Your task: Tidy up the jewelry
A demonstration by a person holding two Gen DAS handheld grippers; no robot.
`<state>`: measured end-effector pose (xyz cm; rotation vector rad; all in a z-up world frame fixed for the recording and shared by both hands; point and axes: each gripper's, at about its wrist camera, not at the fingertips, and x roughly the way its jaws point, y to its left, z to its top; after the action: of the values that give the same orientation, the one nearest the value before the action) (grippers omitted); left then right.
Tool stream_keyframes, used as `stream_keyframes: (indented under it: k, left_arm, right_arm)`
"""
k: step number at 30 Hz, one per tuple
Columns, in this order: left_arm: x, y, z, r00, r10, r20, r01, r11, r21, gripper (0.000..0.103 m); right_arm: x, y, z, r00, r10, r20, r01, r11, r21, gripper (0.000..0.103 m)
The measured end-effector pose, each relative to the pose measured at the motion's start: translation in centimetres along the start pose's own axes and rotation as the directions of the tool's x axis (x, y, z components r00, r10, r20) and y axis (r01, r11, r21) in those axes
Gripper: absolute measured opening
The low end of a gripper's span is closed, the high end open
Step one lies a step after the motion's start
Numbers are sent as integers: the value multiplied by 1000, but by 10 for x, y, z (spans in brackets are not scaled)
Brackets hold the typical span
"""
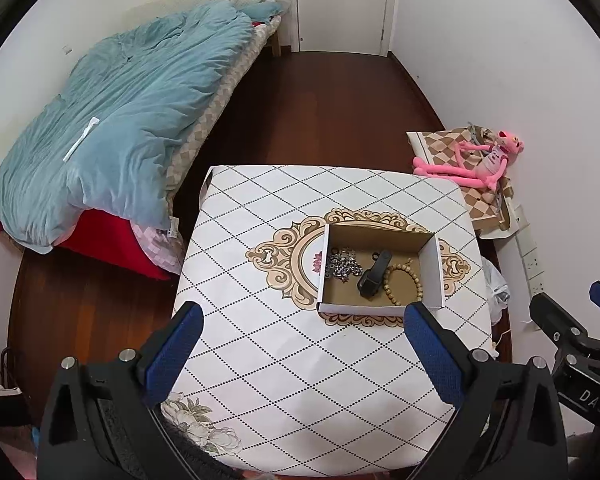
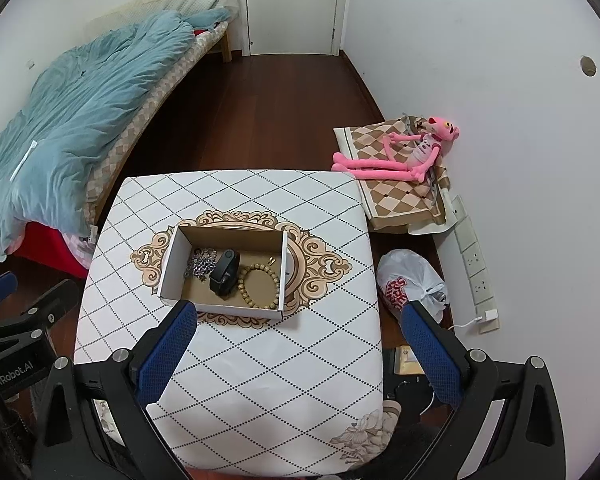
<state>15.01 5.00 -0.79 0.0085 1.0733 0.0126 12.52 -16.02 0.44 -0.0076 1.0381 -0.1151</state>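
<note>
Left wrist view: your left gripper [image 1: 302, 354] hangs above the counter [image 1: 260, 360], fingers [image 1: 176, 350] spread wide and holding nothing. The cardboard box [image 1: 432, 276] is the landmark; it sits ahead of the fingers on the counter's medallion print. Inside the box, from left to right, lie a metal chain [image 1: 342, 266], a black wristband [image 1: 374, 276] and a wooden bead bracelet [image 1: 404, 282]. The right gripper [image 1: 580, 320] shows right of the box, off the counter's edge.

Right wrist view: your right gripper [image 2: 298, 354] also has its fingers spread and empty, on the near side of the box [image 2: 170, 266]. Only this view shows a small gold piece [image 2: 271, 261] near the box's far right corner, and a plastic bag [image 2: 410, 284] on the floor to the right of the box.

Judgement: all visible pieces sit in the box, so the task appears finished or nearly so. Any next move calls for a descent into the box.
</note>
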Motion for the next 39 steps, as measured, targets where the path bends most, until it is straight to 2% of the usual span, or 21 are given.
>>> stream_keyframes:
  k: [39]
  left_arm:
    - [-3, -4, -8, 1000, -3, -8, 3, 1000, 9, 102]
  right_arm:
    - [2, 4, -4, 1000, 11, -12, -11, 1000, -9, 103]
